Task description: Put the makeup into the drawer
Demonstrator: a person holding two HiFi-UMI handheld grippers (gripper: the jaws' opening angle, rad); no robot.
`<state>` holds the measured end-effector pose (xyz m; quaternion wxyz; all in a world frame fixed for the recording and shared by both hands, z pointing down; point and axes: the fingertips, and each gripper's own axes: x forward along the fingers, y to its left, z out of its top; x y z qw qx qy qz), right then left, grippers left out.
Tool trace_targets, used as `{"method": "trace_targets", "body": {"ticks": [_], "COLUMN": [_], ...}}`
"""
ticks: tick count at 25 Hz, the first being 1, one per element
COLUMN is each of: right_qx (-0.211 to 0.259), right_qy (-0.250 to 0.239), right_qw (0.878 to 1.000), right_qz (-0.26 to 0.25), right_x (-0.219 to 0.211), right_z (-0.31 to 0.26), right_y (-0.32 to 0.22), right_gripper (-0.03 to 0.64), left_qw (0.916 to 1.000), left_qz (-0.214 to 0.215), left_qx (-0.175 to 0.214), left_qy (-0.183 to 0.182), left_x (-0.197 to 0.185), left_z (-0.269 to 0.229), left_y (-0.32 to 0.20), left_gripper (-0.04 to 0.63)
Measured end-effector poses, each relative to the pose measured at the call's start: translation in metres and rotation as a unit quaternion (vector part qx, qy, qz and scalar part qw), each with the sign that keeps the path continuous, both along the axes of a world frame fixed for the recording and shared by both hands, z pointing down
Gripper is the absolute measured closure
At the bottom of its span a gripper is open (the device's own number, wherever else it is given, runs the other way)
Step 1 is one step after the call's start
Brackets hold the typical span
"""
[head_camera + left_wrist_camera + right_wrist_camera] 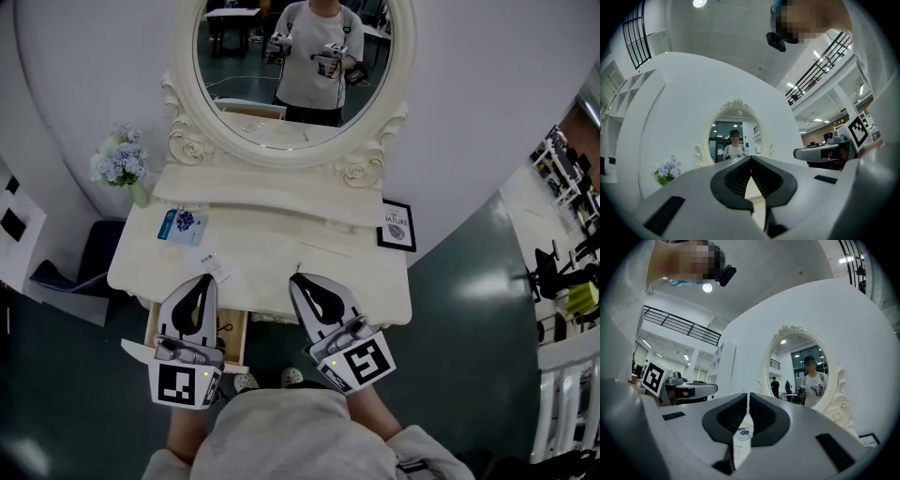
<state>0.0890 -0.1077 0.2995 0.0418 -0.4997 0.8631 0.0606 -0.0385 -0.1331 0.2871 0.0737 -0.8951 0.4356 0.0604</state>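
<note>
A flat makeup packet [183, 225] with a blue print lies on the left of the cream vanity table [309, 281]; in the right gripper view the packet [744, 433] shows through the slot below the jaws. A small white card [214, 266] lies near the front edge. Below the left front edge a wooden drawer [236, 339] stands pulled out. My left gripper [208, 277] [751, 158] hovers over the drawer, shut and empty. My right gripper [296, 277] [748, 395] is beside it at the table's front edge, also shut with nothing in it.
An oval mirror [292, 75] in a carved frame rises at the back and reflects the person. A vase of pale flowers [122, 161] stands at the left corner. A small framed picture [397, 225] leans at the right. Something dark lies in the drawer.
</note>
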Motion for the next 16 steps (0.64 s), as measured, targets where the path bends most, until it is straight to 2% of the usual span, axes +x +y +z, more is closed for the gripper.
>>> {"method": "trace_targets", "body": {"ticks": [16], "right_qx": [0.005], "right_qy": [0.0], "right_qw": [1.0], "right_qz": [0.001], "right_x": [0.0008], "right_z": [-0.005], "right_y": [0.0024], "right_gripper": [0.589], "left_qw": [1.0], "left_qz": [0.002], "left_qx": [0.001], "left_qy": [0.005], "left_x": [0.0007], "left_z": [-0.0022], "left_y": [0.0016], "left_gripper": [0.581]}}
